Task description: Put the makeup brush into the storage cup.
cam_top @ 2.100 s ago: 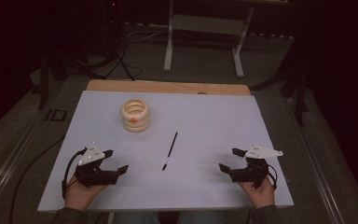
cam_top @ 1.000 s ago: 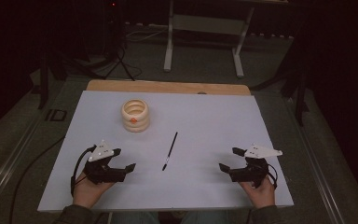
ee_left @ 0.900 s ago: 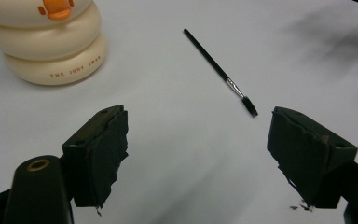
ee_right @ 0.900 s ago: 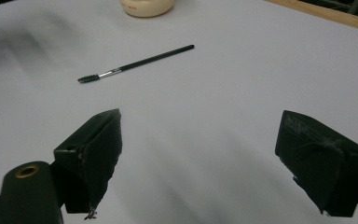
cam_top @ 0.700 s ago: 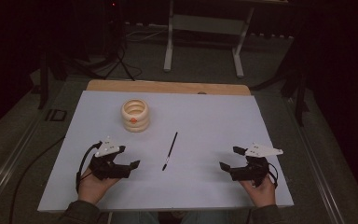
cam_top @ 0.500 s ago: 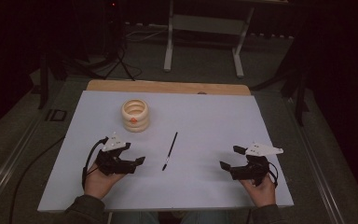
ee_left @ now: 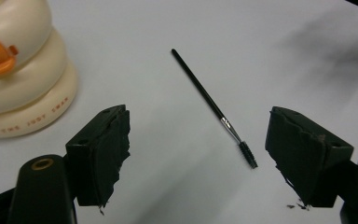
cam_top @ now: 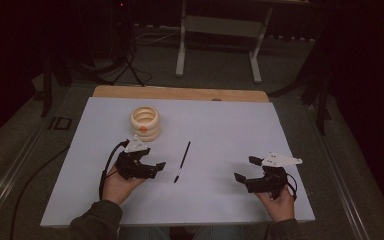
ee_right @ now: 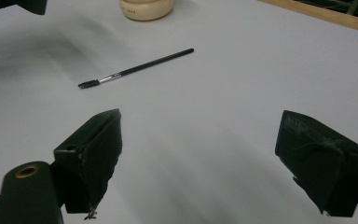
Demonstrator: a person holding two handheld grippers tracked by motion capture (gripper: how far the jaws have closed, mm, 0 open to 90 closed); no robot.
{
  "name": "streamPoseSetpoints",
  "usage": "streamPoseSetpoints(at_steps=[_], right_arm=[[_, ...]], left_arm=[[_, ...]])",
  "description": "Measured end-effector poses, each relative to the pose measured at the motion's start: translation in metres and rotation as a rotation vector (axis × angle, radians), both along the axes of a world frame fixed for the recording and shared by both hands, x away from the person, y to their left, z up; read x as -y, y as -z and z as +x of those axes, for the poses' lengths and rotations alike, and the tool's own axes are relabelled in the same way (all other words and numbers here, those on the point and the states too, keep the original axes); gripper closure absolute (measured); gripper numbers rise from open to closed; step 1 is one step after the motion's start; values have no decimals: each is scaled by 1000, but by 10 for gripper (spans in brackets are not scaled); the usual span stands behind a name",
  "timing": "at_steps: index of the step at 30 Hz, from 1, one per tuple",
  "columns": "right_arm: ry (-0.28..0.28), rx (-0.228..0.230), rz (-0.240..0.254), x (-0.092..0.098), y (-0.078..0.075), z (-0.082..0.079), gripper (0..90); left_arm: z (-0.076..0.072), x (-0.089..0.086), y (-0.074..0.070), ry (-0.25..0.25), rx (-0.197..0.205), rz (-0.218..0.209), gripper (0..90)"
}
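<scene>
Lying just ahead of the left gripper's (ee_left: 198,154) spread fingers, the brush (ee_left: 213,108) rests untouched.

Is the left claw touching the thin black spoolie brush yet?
Apart. In the left gripper view the open left claw shows bare white table between its jaws and the thin black spoolie brush; the high view shows the same gap.

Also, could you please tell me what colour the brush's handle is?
The brush has a black handle with a short silver band near the bristles, clearest in the left gripper view.

One brush (cam_top: 182,161), one ringed holder (cam_top: 145,122)
</scene>
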State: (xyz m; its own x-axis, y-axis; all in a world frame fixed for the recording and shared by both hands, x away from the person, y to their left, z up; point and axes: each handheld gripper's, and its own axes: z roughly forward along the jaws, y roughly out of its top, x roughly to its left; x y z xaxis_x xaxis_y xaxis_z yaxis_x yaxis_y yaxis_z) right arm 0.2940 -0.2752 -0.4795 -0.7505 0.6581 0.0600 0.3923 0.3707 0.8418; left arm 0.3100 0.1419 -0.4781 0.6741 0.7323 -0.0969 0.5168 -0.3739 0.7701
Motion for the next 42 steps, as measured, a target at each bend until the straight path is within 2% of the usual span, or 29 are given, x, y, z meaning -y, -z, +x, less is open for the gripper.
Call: streamPoseSetpoints(at_steps=[12, 15, 17, 21, 23, 29, 32, 33, 42], right_arm=[[3, -10, -4, -2, 2, 2, 145], [2, -10, -5, -2, 3, 3, 145], [2, -11, -5, -2, 3, 3, 145], [5, -12, -1, -1, 3, 5, 145], [8, -16, 1, -1, 4, 5, 145], [6, -17, -3, -1, 5, 7, 145], [8, -18, -2, -1, 5, 7, 145], [8, -20, -2, -1, 5, 7, 145], [6, -24, -3, -1, 6, 9, 145]], left_arm=[[21, 26, -5, 15, -39, 69, 300], [25, 30, -4, 14, -55, 80, 315], [32, 38, -3, 12, -79, 100, 324], [40, 48, -3, 9, -102, 107, 345], [43, 55, -2, 7, -112, 126, 367], [50, 77, 2, 15, -150, 174, 406], [51, 82, 4, 13, -166, 186, 435], [53, 87, 6, 9, -176, 202, 440], [59, 101, 17, -8, -229, 253, 513]])
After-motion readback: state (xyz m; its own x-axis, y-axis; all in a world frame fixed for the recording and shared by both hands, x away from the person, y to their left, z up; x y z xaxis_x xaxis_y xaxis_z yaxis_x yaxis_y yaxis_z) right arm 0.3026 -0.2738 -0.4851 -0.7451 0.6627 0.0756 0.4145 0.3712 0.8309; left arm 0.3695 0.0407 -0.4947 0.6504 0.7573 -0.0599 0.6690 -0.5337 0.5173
